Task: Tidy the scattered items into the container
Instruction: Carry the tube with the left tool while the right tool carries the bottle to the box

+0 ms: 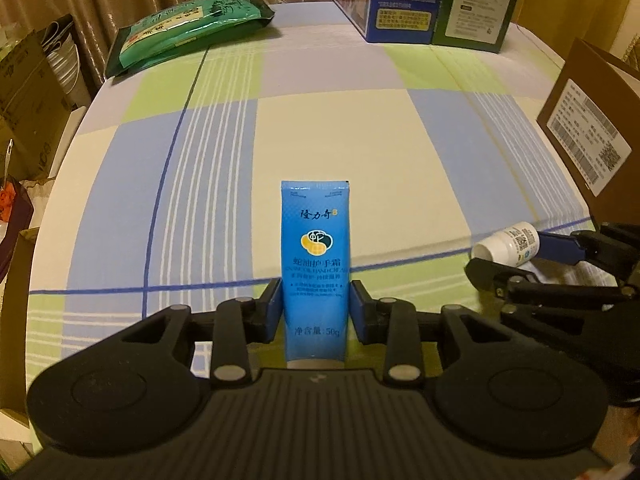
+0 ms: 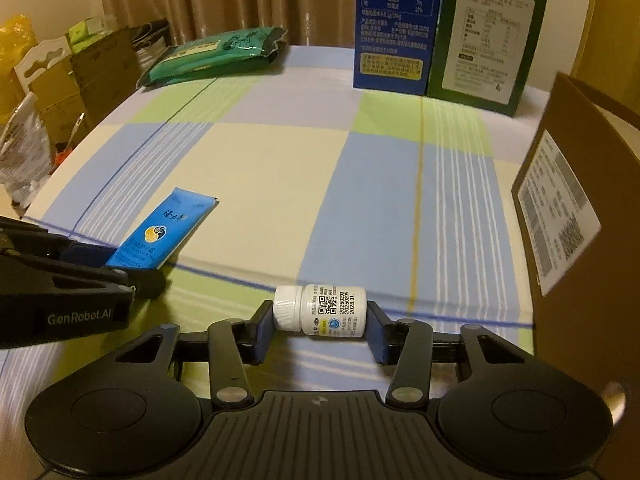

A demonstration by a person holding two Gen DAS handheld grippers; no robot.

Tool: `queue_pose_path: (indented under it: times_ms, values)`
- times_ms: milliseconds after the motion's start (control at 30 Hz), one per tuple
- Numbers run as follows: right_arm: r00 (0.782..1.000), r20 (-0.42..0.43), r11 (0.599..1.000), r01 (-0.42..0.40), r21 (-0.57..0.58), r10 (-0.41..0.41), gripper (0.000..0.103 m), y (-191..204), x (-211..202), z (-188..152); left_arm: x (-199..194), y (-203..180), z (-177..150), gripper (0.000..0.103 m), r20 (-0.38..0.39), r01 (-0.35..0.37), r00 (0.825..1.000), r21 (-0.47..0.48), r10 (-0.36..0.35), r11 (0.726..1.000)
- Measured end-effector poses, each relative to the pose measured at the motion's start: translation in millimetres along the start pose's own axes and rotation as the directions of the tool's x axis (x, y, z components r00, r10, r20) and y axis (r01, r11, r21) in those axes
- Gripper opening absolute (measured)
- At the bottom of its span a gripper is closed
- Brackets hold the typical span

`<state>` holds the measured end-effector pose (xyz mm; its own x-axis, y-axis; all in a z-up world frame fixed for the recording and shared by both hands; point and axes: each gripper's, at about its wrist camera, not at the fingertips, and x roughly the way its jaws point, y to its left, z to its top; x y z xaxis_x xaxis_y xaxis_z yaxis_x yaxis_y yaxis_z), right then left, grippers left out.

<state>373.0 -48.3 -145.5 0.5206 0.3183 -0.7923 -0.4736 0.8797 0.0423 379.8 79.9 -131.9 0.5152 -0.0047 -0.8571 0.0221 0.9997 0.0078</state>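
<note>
Hand cream tube, soft and light, is pinched low by the left gripper, while the right gripper pinches the hard, slippery pill bottle end to end.

left gripper clamped, right gripper clamped

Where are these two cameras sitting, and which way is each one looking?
Left wrist: on the left gripper, looking forward along its fingers at the blue tube between them; the right gripper shows at right.
Right wrist: on the right gripper, facing the white bottle between its fingers; the left gripper shows at left.
Shared: tube, bottle, checked cloth, green packet, brown box.
</note>
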Motion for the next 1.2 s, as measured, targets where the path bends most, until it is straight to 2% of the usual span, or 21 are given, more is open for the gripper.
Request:
queue_pose_path:
  times_ms: [100, 667, 933, 1067, 1200]
  values:
    - [0.999, -0.019, 0.999, -0.036, -0.013, 0.036, 0.044, -4, -8, -5, -4, -6, -5, 0.030, -0.011, 0.003, 1.000, 0.007, -0.003, 1.000]
    - [0.987, -0.104, 0.990, -0.129, -0.063, 0.122, 0.044, -22, -60, -57, -43, -38, -60, 0.029, -0.062, 0.068, 0.996, 0.010, -0.067, 0.998]
    - [0.983, -0.125, 0.989, -0.142, -0.037, 0.136, 0.044, -47, -90, -86, -71, -60, -98, 0.029, -0.084, 0.098, 0.992, 0.016, -0.097, 0.995]
    - [0.979, -0.134, 0.987, -0.157, -0.031, 0.152, 0.044, -56, -104, -94, -80, -67, -107, 0.029, -0.098, 0.110, 0.989, -0.004, -0.110, 0.994]
    - [0.976, -0.124, 0.982, -0.183, -0.040, 0.177, 0.044, -61, -120, -96, -95, -77, -112, 0.029, -0.080, 0.113, 0.990, -0.005, -0.113, 0.994]
